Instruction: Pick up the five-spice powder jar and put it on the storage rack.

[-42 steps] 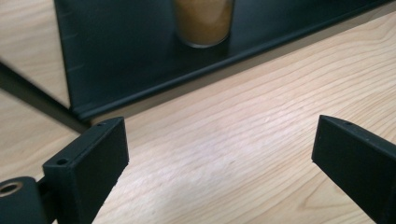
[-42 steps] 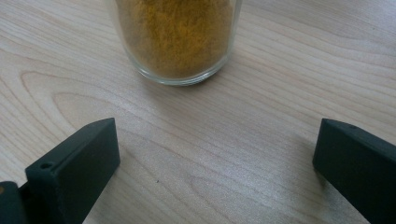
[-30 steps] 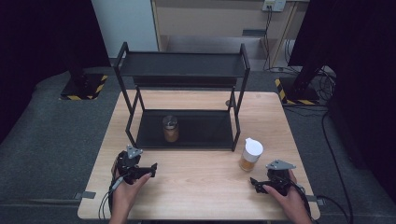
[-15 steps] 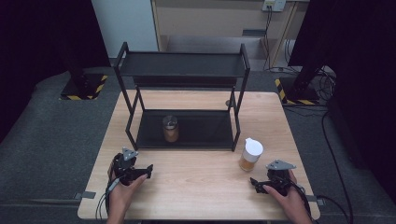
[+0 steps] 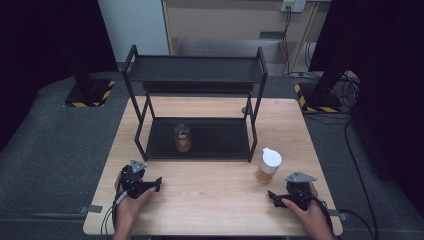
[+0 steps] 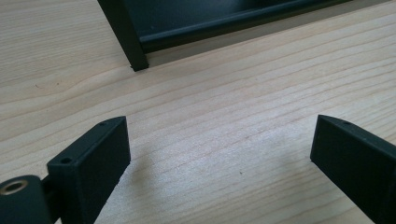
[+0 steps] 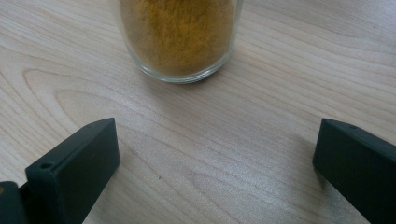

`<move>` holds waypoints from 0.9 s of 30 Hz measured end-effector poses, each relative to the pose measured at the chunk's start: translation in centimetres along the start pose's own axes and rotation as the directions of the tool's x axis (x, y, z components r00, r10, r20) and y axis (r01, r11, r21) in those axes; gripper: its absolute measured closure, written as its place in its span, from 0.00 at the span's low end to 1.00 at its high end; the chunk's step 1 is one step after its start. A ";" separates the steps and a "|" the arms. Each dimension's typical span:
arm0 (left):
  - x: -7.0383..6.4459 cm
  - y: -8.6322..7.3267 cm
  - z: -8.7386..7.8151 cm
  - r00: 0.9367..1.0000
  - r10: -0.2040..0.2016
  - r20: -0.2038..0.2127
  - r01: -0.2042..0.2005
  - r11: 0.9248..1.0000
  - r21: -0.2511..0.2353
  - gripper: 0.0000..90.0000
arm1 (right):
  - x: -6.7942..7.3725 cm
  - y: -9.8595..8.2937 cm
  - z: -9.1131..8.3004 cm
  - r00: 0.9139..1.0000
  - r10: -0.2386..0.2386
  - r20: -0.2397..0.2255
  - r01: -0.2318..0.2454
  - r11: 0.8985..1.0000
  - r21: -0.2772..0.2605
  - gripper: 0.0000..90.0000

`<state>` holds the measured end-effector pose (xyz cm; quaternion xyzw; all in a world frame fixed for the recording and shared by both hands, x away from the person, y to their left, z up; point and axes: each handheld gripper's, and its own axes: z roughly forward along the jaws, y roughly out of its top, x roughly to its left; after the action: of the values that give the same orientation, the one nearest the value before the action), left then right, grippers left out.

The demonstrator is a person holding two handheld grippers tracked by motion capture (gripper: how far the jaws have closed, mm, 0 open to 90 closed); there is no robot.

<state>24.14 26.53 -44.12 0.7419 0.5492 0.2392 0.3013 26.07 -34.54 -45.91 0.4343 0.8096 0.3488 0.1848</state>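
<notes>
A glass jar with a white lid [image 5: 268, 165], filled with yellow-brown powder, stands on the wooden table [image 5: 210, 195] at the right, just outside the rack. Its glass base [image 7: 180, 37] sits close ahead of my right gripper [image 7: 217, 158], whose jaws are wide apart over bare wood. In the high view my right gripper [image 5: 280, 196] rests low near the front right edge. A second jar [image 5: 183, 138] with brown contents stands on the lower shelf of the black rack [image 5: 195, 70]. My left gripper [image 5: 150, 184] lies at the front left, open [image 6: 219, 154], facing the rack's front leg [image 6: 126, 37].
The two-tier black metal rack takes up the back half of the table; its upper shelf is bare. Dark grey floor surrounds the table, with yellow-black striped bases [image 5: 87, 95] and cables [image 5: 345, 90] at the back.
My left gripper has drifted slightly toward the front edge of the table. The right gripper and both jars have stayed put.
</notes>
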 end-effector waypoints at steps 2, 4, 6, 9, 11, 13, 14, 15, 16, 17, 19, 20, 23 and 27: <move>0.0 0.0 0.1 1.000 0.004 -0.002 -0.004 1.000 -0.001 0.04 | 0.0 0.0 0.0 1.000 0.000 0.000 0.000 1.000 0.000 0.02; 0.1 -0.1 0.3 1.000 0.002 -0.004 -0.002 1.000 0.004 0.04 | 0.0 0.0 0.0 1.000 0.000 0.000 0.000 1.000 0.000 0.02; 0.2 -0.1 0.4 1.000 -0.004 -0.005 0.004 1.000 0.002 0.04 | 0.0 0.0 0.0 1.000 0.001 0.000 -0.001 1.000 0.000 0.02; 0.2 -0.2 0.6 1.000 0.003 -0.004 -0.003 1.000 0.007 0.04 | 0.0 0.0 0.0 1.000 0.000 0.000 0.000 1.000 0.000 0.02; 0.3 -0.2 0.7 1.000 0.002 0.001 -0.002 1.000 0.009 0.03 | 0.0 0.0 0.0 1.000 0.000 0.000 0.000 1.000 0.000 0.02; 0.4 -0.3 0.8 1.000 -0.002 0.002 0.002 1.000 0.006 0.02 | 0.0 0.0 0.0 1.000 0.000 -0.001 0.000 1.000 0.000 0.02; 0.4 -0.4 0.8 1.000 -0.005 0.003 0.005 1.000 0.002 0.02 | 0.0 0.0 0.0 1.000 0.000 -0.001 0.000 1.000 0.000 0.02; 0.5 -0.6 0.8 1.000 -0.006 0.005 0.006 1.000 -0.004 0.02 | 0.0 0.0 0.0 1.000 0.000 -0.001 0.000 1.000 0.000 0.02; 0.5 -0.8 0.8 1.000 -0.005 0.006 0.005 1.000 -0.011 0.01 | 0.0 0.0 0.0 1.000 0.000 -0.001 0.000 1.000 0.000 0.02; 0.5 -0.8 0.8 1.000 -0.005 0.006 0.005 1.000 -0.012 0.01 | 0.0 0.0 0.0 1.000 0.000 -0.001 0.000 1.000 0.000 0.02; 0.4 -0.8 0.8 1.000 -0.004 0.003 0.004 1.000 -0.012 0.00 | 0.0 0.0 0.0 1.000 0.000 -0.001 0.000 1.000 0.000 0.02; 0.4 -0.8 0.8 1.000 -0.004 0.003 0.004 1.000 -0.012 0.00 | 0.0 0.0 0.0 1.000 0.000 -0.001 0.000 1.000 0.000 0.02; 0.4 -0.8 0.9 1.000 -0.004 0.003 0.004 1.000 -0.012 0.00 | 0.0 0.0 0.0 1.000 0.000 -0.001 0.000 1.000 0.001 0.02; 0.4 -0.8 0.9 1.000 -0.004 0.005 0.004 1.000 -0.010 0.00 | 0.0 0.0 0.0 1.000 0.000 0.000 0.000 1.000 0.000 0.02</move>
<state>24.36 26.96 -45.26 0.7399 0.5487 0.2396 0.3068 26.00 -34.54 -45.91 0.4344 0.8096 0.3487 0.1850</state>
